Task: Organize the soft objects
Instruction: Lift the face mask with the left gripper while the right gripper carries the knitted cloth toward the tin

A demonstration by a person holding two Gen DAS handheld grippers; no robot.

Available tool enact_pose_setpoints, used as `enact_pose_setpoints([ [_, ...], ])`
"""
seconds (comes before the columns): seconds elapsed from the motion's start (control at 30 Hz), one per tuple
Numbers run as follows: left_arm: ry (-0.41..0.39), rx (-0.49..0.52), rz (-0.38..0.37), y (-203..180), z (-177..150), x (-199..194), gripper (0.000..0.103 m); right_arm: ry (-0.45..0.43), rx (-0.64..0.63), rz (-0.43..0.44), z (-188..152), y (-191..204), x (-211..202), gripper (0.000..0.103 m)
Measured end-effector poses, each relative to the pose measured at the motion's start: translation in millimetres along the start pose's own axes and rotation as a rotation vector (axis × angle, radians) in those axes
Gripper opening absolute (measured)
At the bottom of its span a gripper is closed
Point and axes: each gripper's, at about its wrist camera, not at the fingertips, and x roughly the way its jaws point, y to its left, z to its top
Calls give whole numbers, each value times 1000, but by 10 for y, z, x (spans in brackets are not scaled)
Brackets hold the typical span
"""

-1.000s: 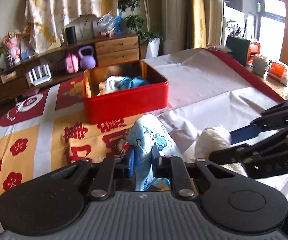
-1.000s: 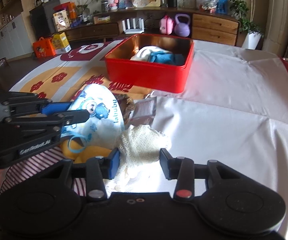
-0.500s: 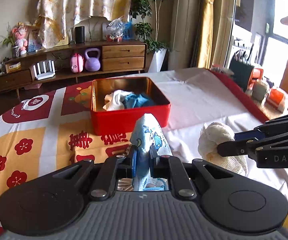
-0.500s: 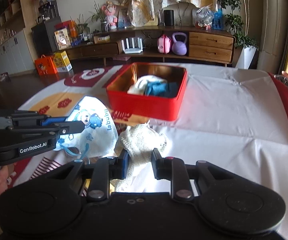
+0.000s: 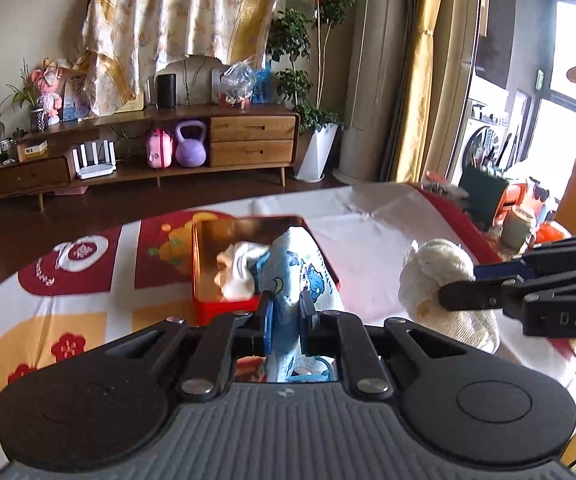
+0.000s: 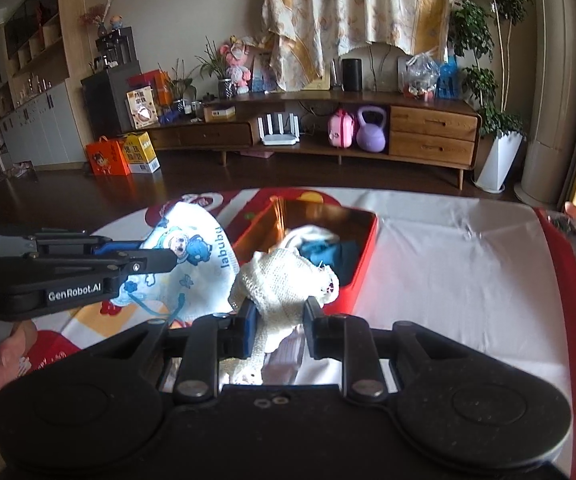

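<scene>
Left tool (image 5: 286, 316) pinching the printed cloth (image 5: 300, 276); right tool (image 6: 276, 320) pinching the knit cloth (image 6: 284, 280). Both held up off the table (image 6: 468, 272), just near of the red tin (image 6: 362, 276), already part-filled. Best carried over the far rim one at a time, lowered well inside, then released. Worth watching dangling edges for snags on the rim.
</scene>
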Motion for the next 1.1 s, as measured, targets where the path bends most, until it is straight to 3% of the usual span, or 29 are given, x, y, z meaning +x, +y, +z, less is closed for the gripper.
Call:
enact_pose_setpoints([
  [0.27, -30, 12, 8, 105, 439, 175, 12, -9, -44, -19, 299, -96, 224, 25],
  [0.63, 1, 8, 33, 330, 729, 765, 12, 8, -38, -28, 671, -344, 750, 25],
  [1.1, 94, -7, 48, 476, 689, 1728, 12, 93, -19, -41, 754, -525, 1838, 25],
])
